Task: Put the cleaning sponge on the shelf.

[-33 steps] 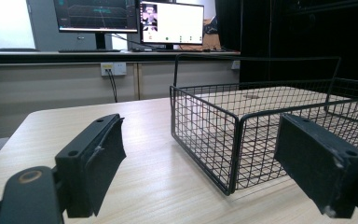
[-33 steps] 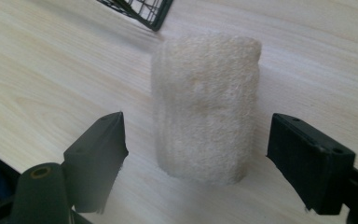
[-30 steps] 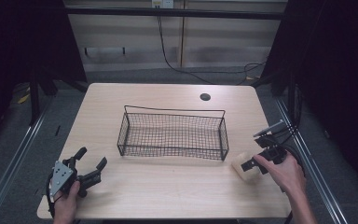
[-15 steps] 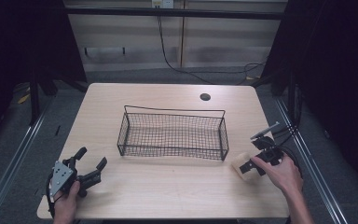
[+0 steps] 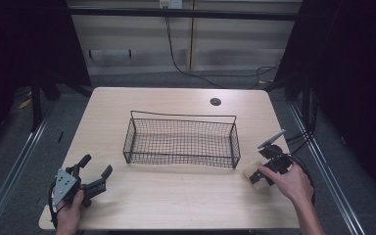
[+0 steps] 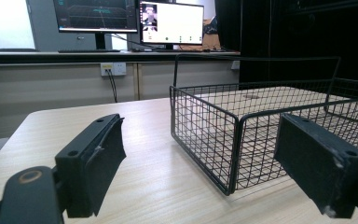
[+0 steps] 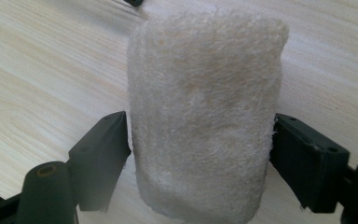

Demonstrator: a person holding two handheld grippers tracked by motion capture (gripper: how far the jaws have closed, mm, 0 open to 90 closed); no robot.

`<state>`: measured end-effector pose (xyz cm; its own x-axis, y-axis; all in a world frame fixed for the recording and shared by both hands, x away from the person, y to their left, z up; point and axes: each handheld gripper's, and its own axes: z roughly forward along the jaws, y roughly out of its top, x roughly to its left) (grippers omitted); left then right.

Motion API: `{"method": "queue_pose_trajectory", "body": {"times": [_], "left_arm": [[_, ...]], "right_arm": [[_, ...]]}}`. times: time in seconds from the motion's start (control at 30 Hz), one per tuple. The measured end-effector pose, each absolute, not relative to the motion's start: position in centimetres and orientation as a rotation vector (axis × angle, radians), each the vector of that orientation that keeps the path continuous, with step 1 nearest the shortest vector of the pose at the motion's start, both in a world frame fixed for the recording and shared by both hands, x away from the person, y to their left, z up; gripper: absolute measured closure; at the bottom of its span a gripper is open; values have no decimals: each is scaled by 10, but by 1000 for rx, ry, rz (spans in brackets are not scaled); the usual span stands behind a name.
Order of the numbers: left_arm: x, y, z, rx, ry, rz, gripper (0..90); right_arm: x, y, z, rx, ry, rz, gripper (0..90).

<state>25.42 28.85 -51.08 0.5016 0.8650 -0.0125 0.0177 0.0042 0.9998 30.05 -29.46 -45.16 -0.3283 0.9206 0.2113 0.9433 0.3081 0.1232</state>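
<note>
The rolled towel sits between the jaws of my right gripper, which press against both its flanks, so I take it as grasped. From above, the towel lies on the wooden table at the near right, just off the right end of the wire basket, with my right gripper on it. It is a pale cream cylinder of fuzzy terry, soft and springy, so it should give under the pads. To do this well I would squeeze near the middle of the roll, firmly enough that it cannot unwind, and lift straight up, clearing the basket's thin black rim if it is to go inside. My left gripper rests at the near left corner, jaws spread wide and holding nothing, facing the basket's rigid open mesh
</note>
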Motion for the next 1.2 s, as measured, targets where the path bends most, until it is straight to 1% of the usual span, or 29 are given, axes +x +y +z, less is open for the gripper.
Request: {"method": "queue_pose_trajectory", "body": {"times": [0.13,0.17,0.23,0.7,1.2], "left_arm": [[254,289,-511,1418,829,800,154],[254,289,-511,1419,829,801,154],[254,289,-511,1418,829,800,154],[254,288,-511,1419,829,801,155],[254,288,-511,1418,830,801,155]], "right_arm": [[301,-293,-452,-1752,-2461,-319,253],[301,-293,-453,-1750,-2467,-316,277],[301,-292,-453,-1747,-2473,-308,282],[298,-296,-448,-1771,-2442,-322,287],[294,-300,-434,-1754,-2392,-468,288]]}}
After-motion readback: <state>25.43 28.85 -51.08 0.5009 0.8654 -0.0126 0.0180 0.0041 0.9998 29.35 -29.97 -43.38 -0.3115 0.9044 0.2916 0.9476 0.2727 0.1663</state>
